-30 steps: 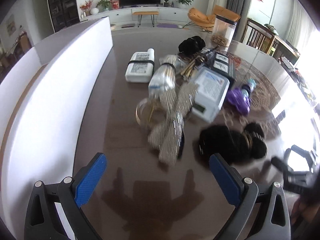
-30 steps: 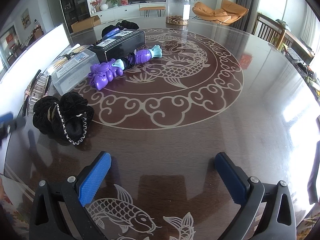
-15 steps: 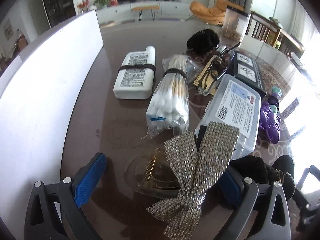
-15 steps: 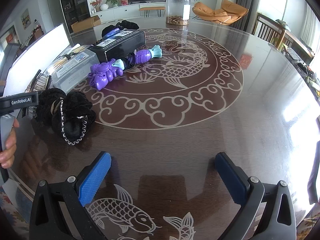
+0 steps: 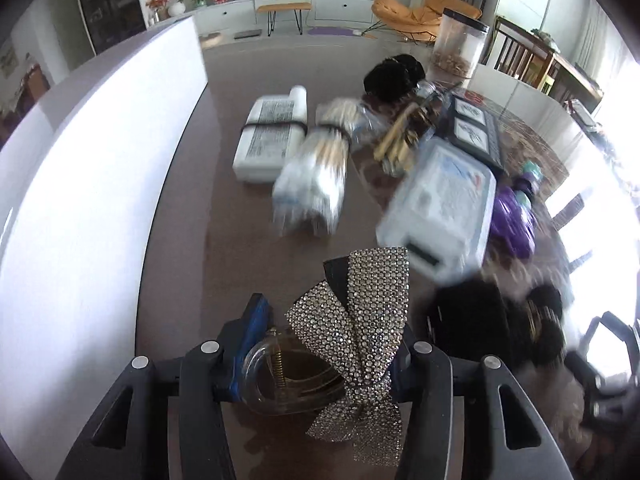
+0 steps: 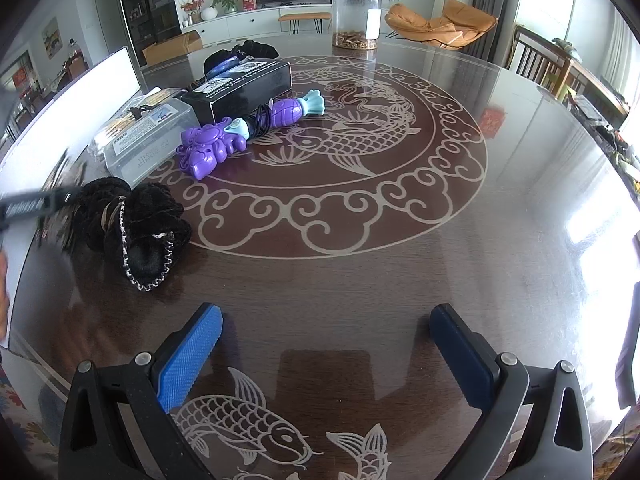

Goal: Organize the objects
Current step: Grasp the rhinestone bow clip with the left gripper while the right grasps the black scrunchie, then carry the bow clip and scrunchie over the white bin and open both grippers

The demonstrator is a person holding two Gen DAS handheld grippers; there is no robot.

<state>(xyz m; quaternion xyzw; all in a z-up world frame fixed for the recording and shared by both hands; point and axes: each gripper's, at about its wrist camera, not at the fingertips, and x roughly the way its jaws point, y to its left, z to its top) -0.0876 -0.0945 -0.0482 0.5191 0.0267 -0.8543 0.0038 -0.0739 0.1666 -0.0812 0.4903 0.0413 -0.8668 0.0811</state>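
Note:
My left gripper (image 5: 326, 340) is shut on a rhinestone bow hair clip (image 5: 356, 320) with a clear claw and spring. It holds the clip above the dark table (image 5: 240, 240). Beyond lie a bundle of cotton swabs (image 5: 312, 184), a white banded pack (image 5: 268, 136), a clear plastic box (image 5: 444, 204), a black box (image 5: 474, 130), a purple toy (image 5: 514, 216) and a black scrunchie (image 5: 500, 320). My right gripper (image 6: 326, 340) is open and empty over the table's patterned front. The left gripper (image 6: 28, 208) shows blurred at the left edge of the right wrist view.
A white board (image 5: 88, 184) stands along the table's left side. A clear canister (image 6: 355, 18) stands at the far edge. In the right wrist view the black scrunchie (image 6: 132, 228), purple toy (image 6: 240, 132), black box (image 6: 244, 88) and clear box (image 6: 148, 136) sit left.
My left gripper has closed on the rhinestone bow clip and lifted it, with the scene behind blurred by motion. The right gripper has not moved.

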